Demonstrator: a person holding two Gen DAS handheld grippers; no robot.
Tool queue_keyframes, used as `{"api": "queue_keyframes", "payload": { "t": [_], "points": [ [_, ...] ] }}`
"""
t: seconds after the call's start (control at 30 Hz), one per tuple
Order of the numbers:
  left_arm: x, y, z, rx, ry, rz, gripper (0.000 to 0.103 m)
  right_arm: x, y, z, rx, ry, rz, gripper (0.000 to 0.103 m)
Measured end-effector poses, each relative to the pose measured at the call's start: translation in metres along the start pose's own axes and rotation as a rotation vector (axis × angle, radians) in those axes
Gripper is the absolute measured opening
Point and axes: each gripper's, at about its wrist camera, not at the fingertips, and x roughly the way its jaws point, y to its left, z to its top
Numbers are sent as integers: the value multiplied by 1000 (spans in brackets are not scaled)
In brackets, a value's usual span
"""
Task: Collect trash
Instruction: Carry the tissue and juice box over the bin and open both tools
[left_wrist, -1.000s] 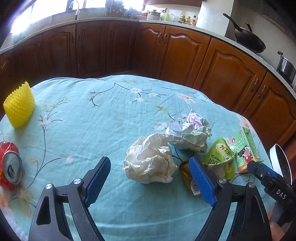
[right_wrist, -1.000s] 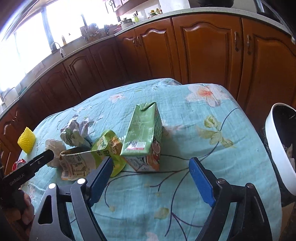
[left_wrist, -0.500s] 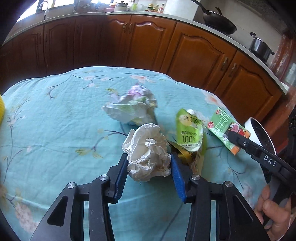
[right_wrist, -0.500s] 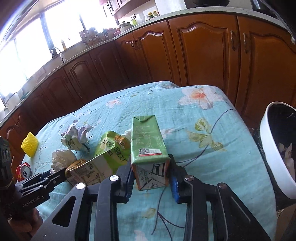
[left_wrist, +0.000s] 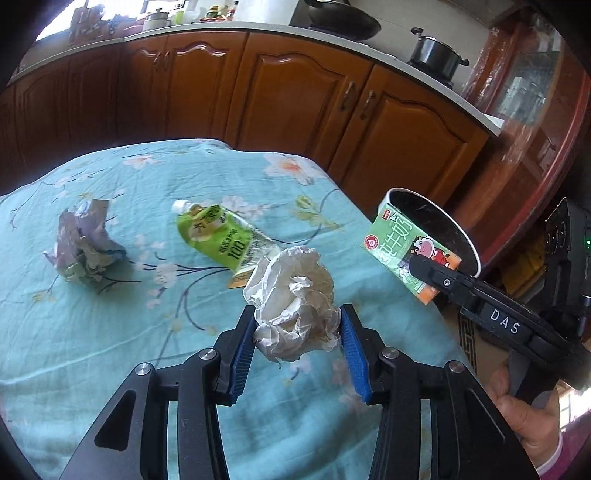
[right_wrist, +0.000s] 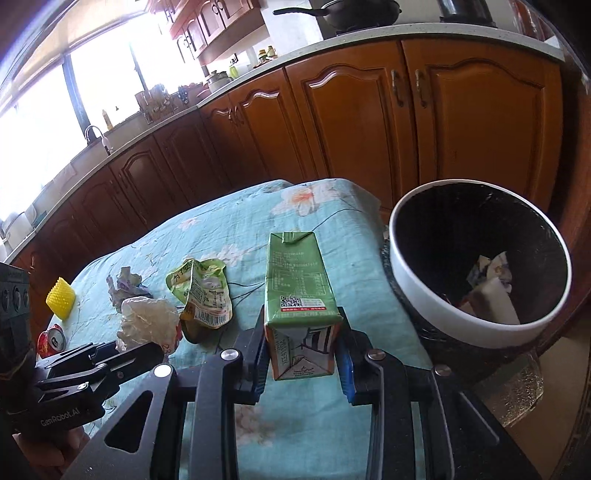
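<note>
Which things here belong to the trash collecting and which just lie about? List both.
Job:
- crumpled white paper ball in left gripper
- green milk carton in right gripper
- white-rimmed black bin
- green juice pouch
- crumpled grey-purple paper wad
- crushed red can

Lying about:
- yellow ridged sponge
- floral blue tablecloth
- steel pot

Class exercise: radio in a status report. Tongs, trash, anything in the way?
Left tongs shut on paper ball. Right tongs shut on milk carton. Bin open beside table, path clear. Juice pouch and crumpled wrapper left on the cloth.
</note>
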Motion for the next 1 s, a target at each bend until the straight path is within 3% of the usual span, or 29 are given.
{"api": "queue_keyframes", "payload": {
  "t": [0.6, 1.0],
  "points": [
    [53, -85, 11, 124, 64, -67, 44, -63, -72, -14, 123, -75, -69, 31],
    [81, -117, 33, 179, 65, -94, 44, -73, -103, -5, 159, -98, -125, 31]
  ]
}}
